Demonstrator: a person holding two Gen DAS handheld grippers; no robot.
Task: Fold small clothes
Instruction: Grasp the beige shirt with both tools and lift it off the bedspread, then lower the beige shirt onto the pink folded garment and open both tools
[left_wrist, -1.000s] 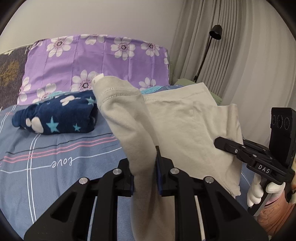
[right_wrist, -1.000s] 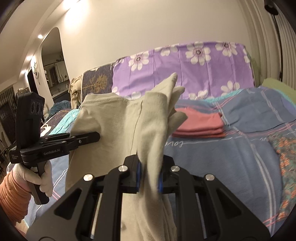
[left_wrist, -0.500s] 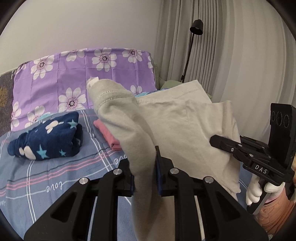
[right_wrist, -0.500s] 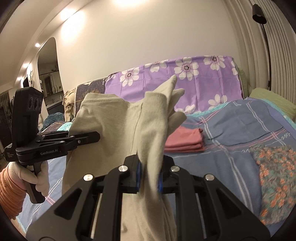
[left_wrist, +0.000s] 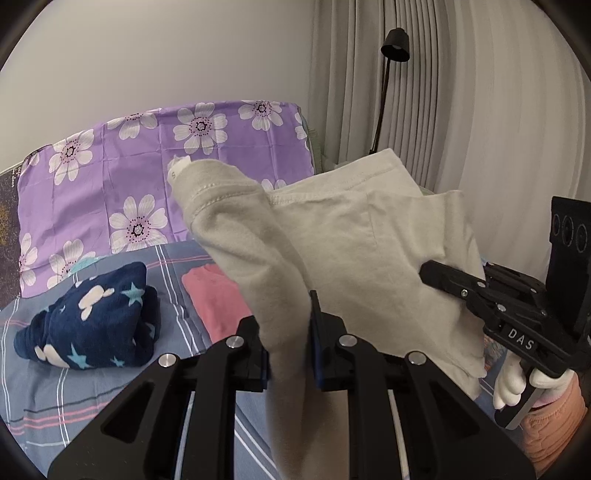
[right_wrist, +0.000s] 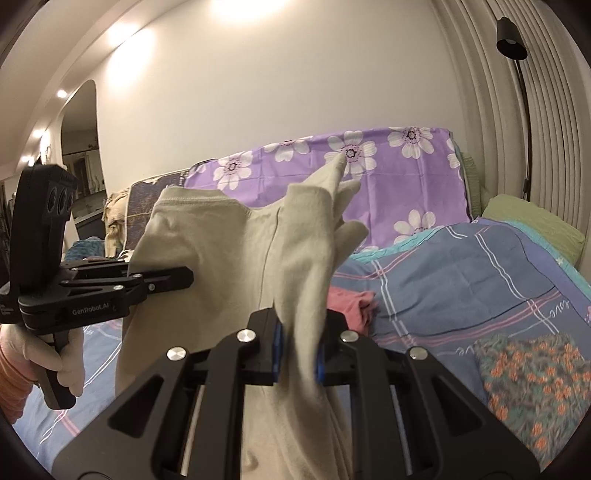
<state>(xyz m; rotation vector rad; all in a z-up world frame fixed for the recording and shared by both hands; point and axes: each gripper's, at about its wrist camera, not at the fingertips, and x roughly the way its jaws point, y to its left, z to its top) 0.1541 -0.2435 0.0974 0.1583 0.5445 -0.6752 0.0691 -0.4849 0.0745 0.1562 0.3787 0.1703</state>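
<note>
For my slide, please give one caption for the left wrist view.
Left gripper and right gripper hold a beige garment above the bed.

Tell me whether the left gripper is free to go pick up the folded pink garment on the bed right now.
Probably not yet. The left gripper is shut on the beige garment, which the right gripper also holds. The cloth hangs partly across the pink garment.

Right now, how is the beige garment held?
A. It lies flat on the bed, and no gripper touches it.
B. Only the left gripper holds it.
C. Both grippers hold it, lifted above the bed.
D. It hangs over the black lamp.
C: the left gripper and the right gripper are each shut on the beige garment, which hangs in the air above the bed.
</note>
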